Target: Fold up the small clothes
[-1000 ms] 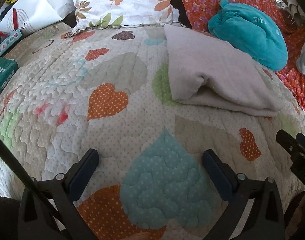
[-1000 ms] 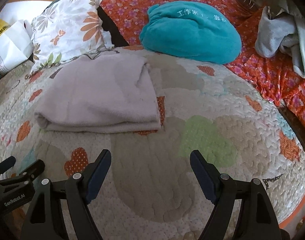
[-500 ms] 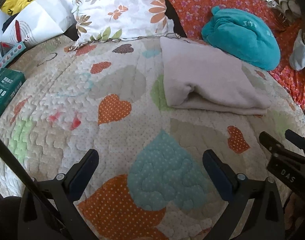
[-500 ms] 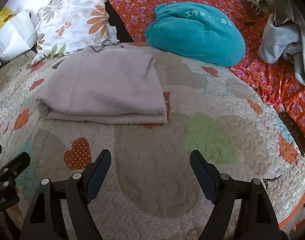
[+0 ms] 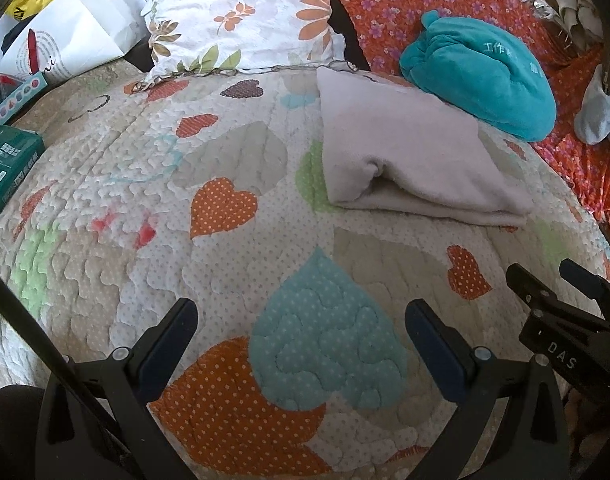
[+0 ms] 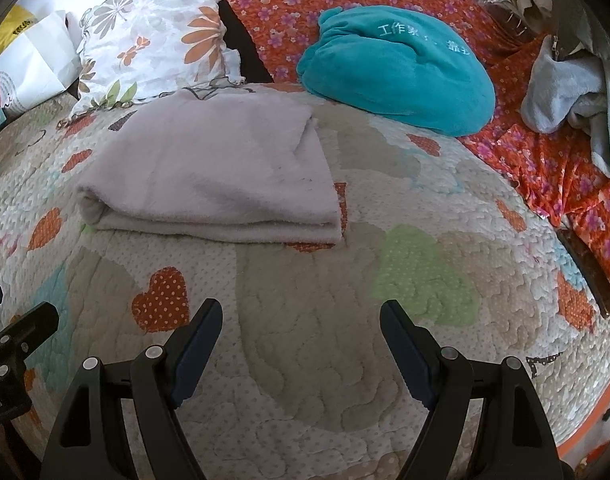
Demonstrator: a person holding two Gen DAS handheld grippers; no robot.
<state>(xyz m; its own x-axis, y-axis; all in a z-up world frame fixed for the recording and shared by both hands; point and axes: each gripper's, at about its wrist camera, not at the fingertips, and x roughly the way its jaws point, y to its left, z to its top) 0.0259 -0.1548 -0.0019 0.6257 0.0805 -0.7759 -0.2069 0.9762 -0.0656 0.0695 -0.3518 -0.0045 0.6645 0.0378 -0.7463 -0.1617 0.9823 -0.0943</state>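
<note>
A folded pale pinkish-grey cloth [image 5: 409,152] lies flat on the heart-patterned quilt [image 5: 233,208]; it also shows in the right wrist view [image 6: 213,176]. My left gripper [image 5: 301,316] is open and empty, hovering over the quilt well short of the cloth. My right gripper [image 6: 301,320] is open and empty, also short of the cloth's near edge. The right gripper's body shows at the right edge of the left wrist view [image 5: 561,320].
A teal plush bundle [image 6: 397,68] lies behind the cloth on an orange flowered sheet [image 6: 565,168]. A floral pillow [image 5: 241,16] lies at the back. Grey garments [image 6: 573,100] lie at far right. A white bag [image 5: 61,40] and green box [image 5: 9,172] sit at left.
Both grippers have drawn back and up from the folded cloth, so it sits farther away in both views. The cloth has not moved. Both stay open.
</note>
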